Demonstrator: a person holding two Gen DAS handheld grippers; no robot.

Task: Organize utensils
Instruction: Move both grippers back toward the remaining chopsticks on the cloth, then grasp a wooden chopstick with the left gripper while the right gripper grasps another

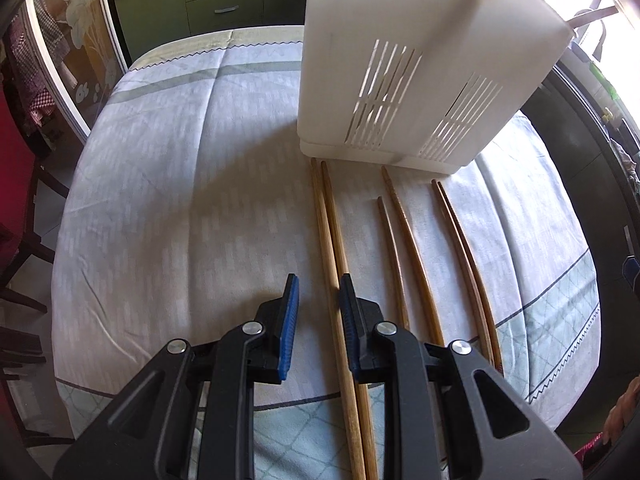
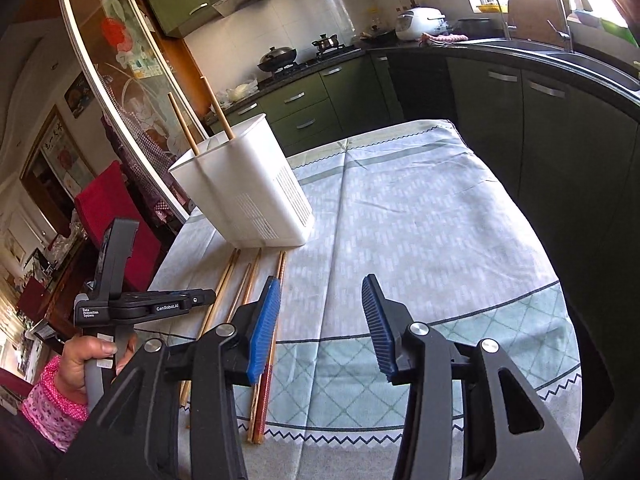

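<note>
Jaws parted on both grippers, empty. Left gripper (image 1: 316,300) hovers low over the lightest chopstick pair (image 1: 334,264); its body reads "GenRoboLAI" (right view only). Right gripper (image 2: 320,312) hangs above the tablecloth (image 2: 420,220). White holder (image 2: 248,196) already carries two chopsticks (image 2: 202,120).

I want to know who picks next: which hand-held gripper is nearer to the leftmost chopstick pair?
Left hand-held gripper: open directly over the leftmost chopstick pair. Right hand-held gripper hovers further right.
</note>
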